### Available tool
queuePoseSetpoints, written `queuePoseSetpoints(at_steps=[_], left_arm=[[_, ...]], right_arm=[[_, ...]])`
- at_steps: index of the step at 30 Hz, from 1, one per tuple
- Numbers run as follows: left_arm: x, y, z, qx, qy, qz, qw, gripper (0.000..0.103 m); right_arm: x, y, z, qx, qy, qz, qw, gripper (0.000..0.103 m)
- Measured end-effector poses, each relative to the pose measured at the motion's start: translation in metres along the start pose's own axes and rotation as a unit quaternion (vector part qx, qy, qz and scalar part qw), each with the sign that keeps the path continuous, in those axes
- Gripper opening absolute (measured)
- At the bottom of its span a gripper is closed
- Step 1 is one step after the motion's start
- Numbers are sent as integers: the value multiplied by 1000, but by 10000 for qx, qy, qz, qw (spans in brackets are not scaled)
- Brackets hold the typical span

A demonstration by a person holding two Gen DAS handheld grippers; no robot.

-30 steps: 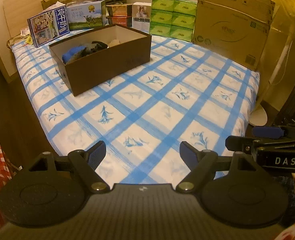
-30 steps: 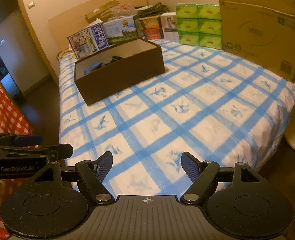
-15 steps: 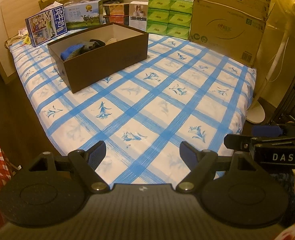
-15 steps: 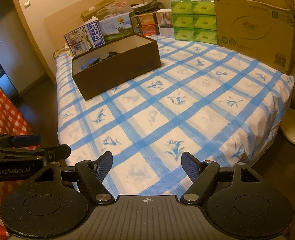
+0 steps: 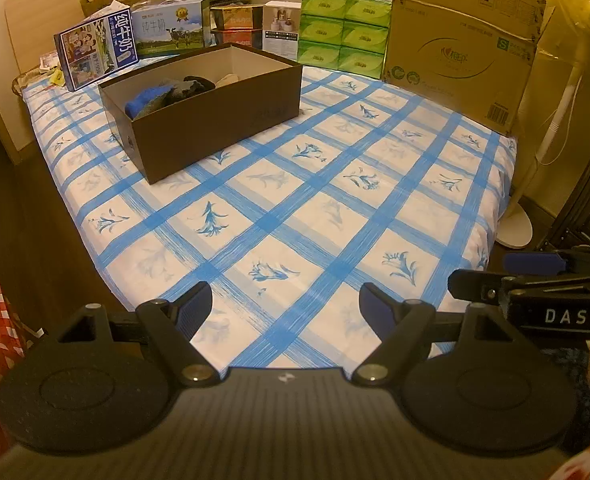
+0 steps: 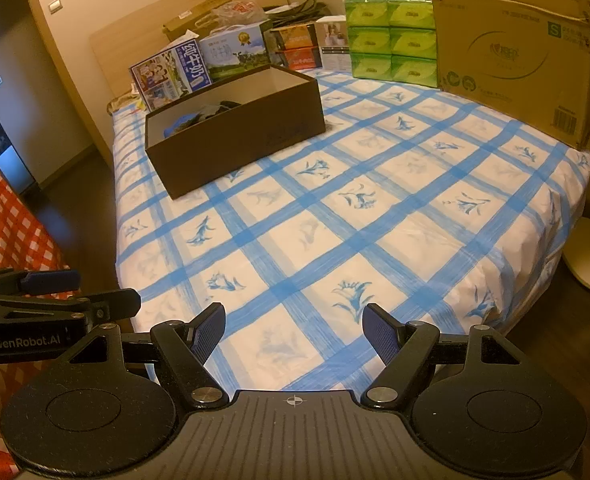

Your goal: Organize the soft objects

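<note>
1. While both grippers are held over the near edge of the bed (image 5: pixel 335 208), the left gripper (image 5: pixel 285 306) is seen with fingers wide apart, nothing between them.
2. The right gripper (image 6: pixel 293 330) is likewise spread and empty.
3. Soft objects (image 5: pixel 167 94) are piled inside the brown box (image 5: pixel 223 124) on the bed's far left part.

The bed sheet (image 5: pixel 303 200) is matt printed cloth. The brown box (image 5: pixel 215 120) looks like smooth matt cardboard, the far-right carton (image 5: pixel 463 48) raw corrugated cardboard. The headboard (image 6: pixel 183 28) is smooth pale wood.
</note>
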State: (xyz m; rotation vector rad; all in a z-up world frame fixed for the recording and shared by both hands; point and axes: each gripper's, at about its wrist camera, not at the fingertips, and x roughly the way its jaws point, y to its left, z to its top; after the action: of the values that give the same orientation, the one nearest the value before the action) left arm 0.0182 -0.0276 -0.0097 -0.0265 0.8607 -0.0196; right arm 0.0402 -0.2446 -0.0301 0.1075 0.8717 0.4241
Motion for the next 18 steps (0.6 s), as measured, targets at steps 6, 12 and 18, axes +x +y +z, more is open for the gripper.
queuePoseSetpoints(at_steps=[6,12,18], left_arm=[[0,0,0,-3,-4,9,10000,79],[0,0,0,0,3,14,10000,79],[0,0,0,-2,-9,9,10000,79]], right_arm=[[0,1,0,-2,-5,1,10000,75],[1,2,0,-7,-5,3,10000,75],[1,1,0,-4,-6,0,10000,75]])
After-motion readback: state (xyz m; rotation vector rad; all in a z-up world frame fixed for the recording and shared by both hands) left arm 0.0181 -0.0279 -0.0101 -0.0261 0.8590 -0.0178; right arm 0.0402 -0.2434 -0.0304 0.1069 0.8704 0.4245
